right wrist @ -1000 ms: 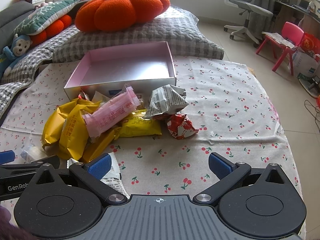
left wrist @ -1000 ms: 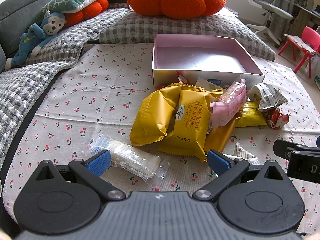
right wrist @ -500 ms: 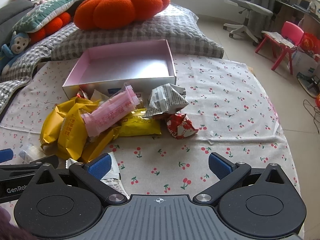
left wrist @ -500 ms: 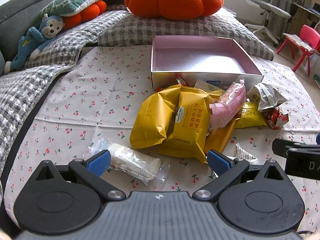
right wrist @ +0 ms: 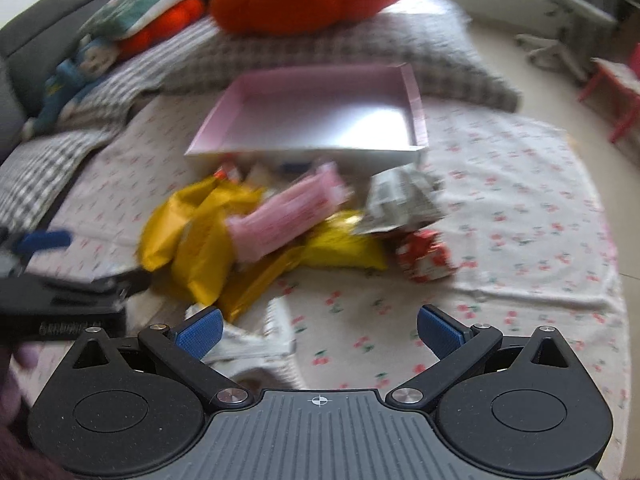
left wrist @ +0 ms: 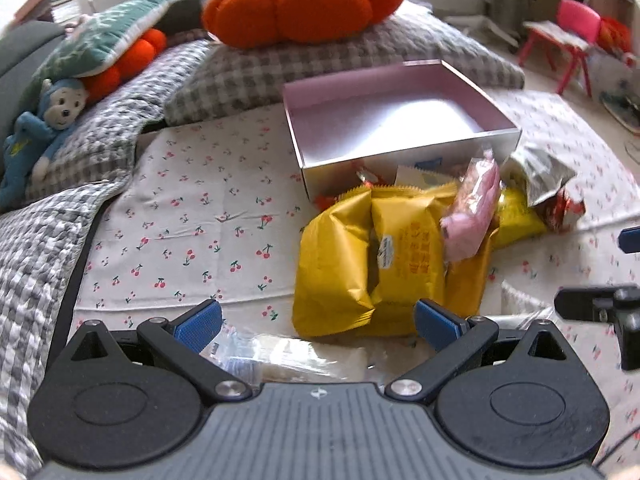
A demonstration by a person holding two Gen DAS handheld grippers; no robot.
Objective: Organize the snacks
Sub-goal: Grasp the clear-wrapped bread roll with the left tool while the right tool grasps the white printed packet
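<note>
Left gripper: fingers spread, straddling a clear-wrapped snack at the near edge of the bed's cherry-print cloth; nothing pinched. Right gripper: fingers spread, empty, over a white wrapper.

Risk: slippery film could slide out as the fingers close, since it lies flat. Right view blurred, so aim is uncertain.

Snack pile lies against the near wall of the pink box, which appears empty.

Black ribbed gripper body, silver pivot screws, blue textured fingers
</note>
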